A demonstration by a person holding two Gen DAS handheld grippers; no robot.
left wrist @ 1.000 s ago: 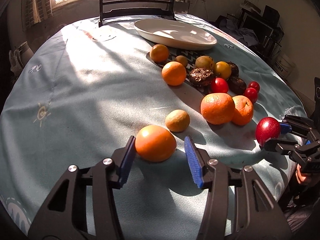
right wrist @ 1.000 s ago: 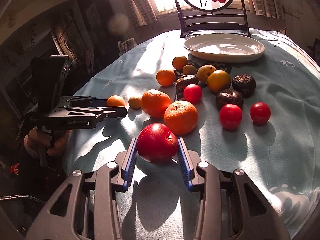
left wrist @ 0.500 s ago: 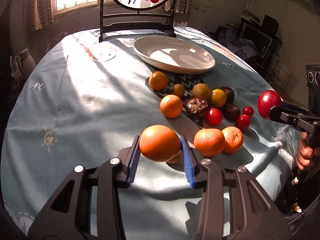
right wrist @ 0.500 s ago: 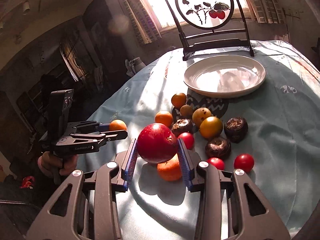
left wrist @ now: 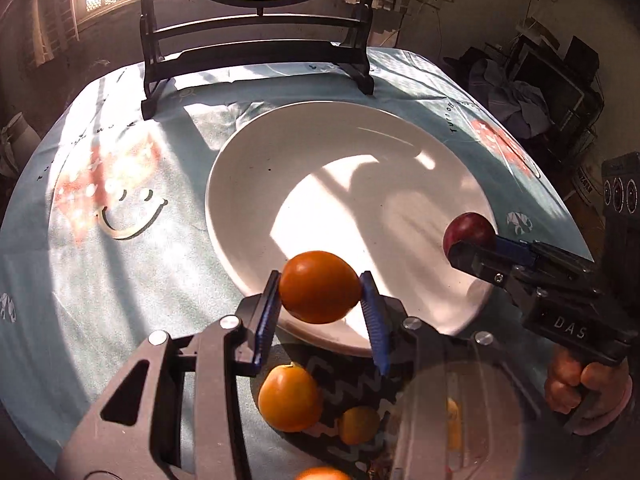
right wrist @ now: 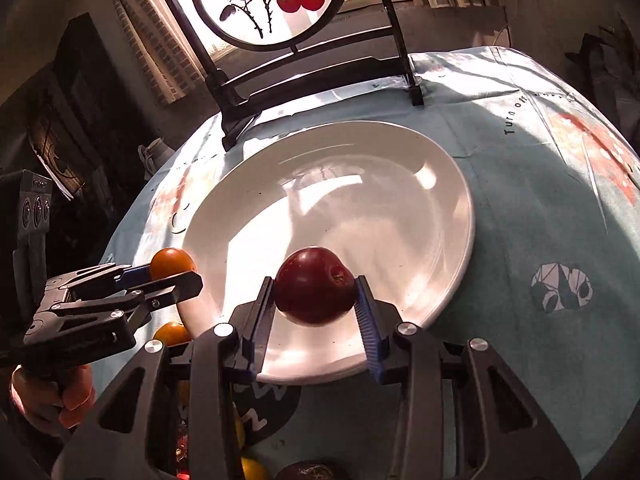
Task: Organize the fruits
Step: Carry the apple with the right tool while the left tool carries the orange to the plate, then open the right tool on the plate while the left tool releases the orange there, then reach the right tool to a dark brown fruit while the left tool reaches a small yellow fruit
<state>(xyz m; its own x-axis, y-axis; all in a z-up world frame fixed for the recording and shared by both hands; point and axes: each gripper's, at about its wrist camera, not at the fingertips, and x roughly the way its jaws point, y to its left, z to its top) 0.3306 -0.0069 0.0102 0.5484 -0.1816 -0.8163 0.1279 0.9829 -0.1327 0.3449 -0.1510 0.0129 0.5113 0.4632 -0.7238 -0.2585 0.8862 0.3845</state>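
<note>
My left gripper (left wrist: pixel 319 294) is shut on an orange (left wrist: pixel 319 286) and holds it in the air over the near rim of the white plate (left wrist: pixel 248 168). My right gripper (right wrist: pixel 316 296) is shut on a red apple (right wrist: pixel 314 285) and holds it above the plate's (right wrist: pixel 452 184) near edge. The right gripper also shows in the left wrist view (left wrist: pixel 476 246) with the apple (left wrist: pixel 466 230) at the plate's right rim. The left gripper shows in the right wrist view (right wrist: pixel 172 276) with the orange (right wrist: pixel 172 262) at the plate's left rim. The plate holds no fruit.
A dark wooden stand (left wrist: pixel 256 52) with a round painted screen (right wrist: pixel 272 0) stands behind the plate. Several oranges (left wrist: pixel 289 398) lie on a zigzag mat (left wrist: pixel 352 376) under my left gripper. The table has a pale blue cloth (left wrist: pixel 100 220).
Both grippers have carried their fruit forward from the fruit pile to the plate. The orange and the apple now hang over the plate's near rim; the pile has dropped below view.
</note>
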